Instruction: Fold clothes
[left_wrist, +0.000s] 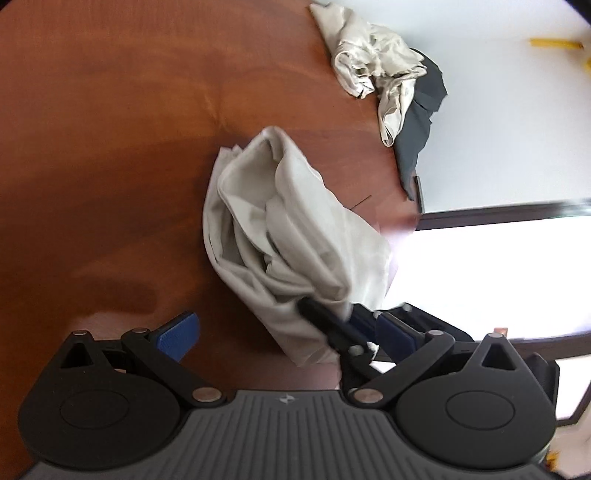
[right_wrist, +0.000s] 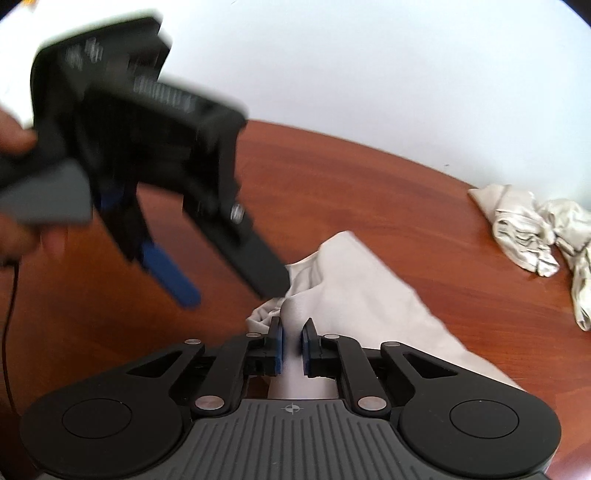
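A pale grey garment (left_wrist: 288, 236) hangs bunched over the brown wooden table (left_wrist: 110, 147). It also shows in the right wrist view (right_wrist: 369, 295). My right gripper (right_wrist: 292, 350) is shut on a fold of it, and shows in the left wrist view (left_wrist: 354, 328) at the cloth's lower edge. My left gripper (left_wrist: 284, 336) is open, its blue pads wide apart, with the cloth's lower end between them. In the right wrist view the left gripper (right_wrist: 229, 280) is blurred, above and left of the cloth.
A crumpled cream garment (left_wrist: 373, 66) lies on a dark grey one (left_wrist: 417, 136) at the table's far edge; the cream one also shows in the right wrist view (right_wrist: 528, 229). A white wall stands behind. A thin black cable (right_wrist: 7, 332) hangs at the left.
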